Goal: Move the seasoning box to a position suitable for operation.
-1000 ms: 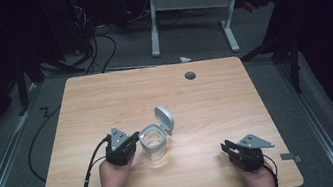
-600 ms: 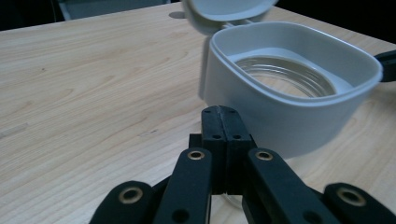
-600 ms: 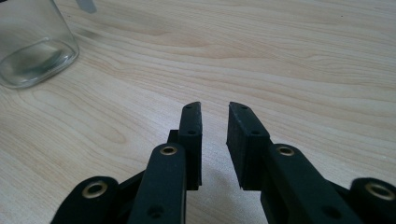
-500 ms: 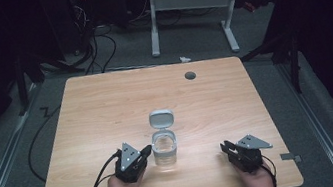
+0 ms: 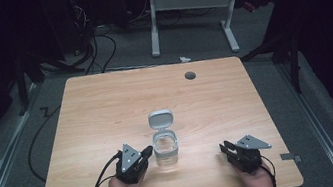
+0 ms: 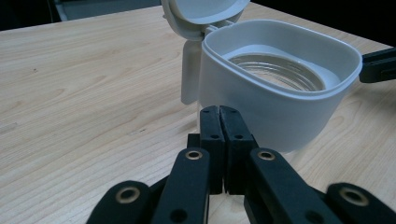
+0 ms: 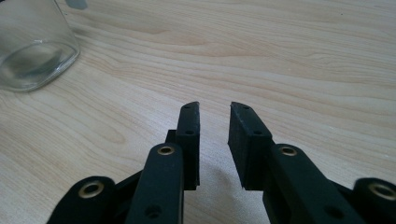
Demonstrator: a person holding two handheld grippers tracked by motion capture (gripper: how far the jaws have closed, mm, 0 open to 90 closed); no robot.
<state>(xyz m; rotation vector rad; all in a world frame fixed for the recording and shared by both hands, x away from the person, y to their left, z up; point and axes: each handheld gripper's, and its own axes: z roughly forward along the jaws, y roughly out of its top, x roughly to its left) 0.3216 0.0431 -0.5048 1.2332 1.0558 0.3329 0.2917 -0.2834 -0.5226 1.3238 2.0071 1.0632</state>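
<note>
A clear glass jar (image 5: pixel 166 150) with a white collar stands near the front middle of the wooden table (image 5: pixel 106 108). Its white flip lid (image 5: pixel 161 119) is hinged open toward the far side. My left gripper (image 5: pixel 147 152) lies just left of the jar, shut, with nothing between its jaws. In the left gripper view its tips (image 6: pixel 219 108) rest close against the jar's white collar (image 6: pixel 280 107), under the raised lid (image 6: pixel 201 14). My right gripper (image 5: pixel 225 148) sits apart on the right; its jaws (image 7: pixel 215 106) have just been opening and hold nothing. The jar's glass base (image 7: pixel 32 51) shows far left.
A dark round grommet (image 5: pixel 190 75) sits near the table's far edge. The other gripper's black jaw (image 6: pixel 378 65) shows beyond the jar in the left gripper view. Another desk's white legs (image 5: pixel 229 23) stand behind the table.
My left hand has drawn back toward the near edge and a little right. The jar has shifted right and turned, so the lid now points away. The right hand has kept still.
</note>
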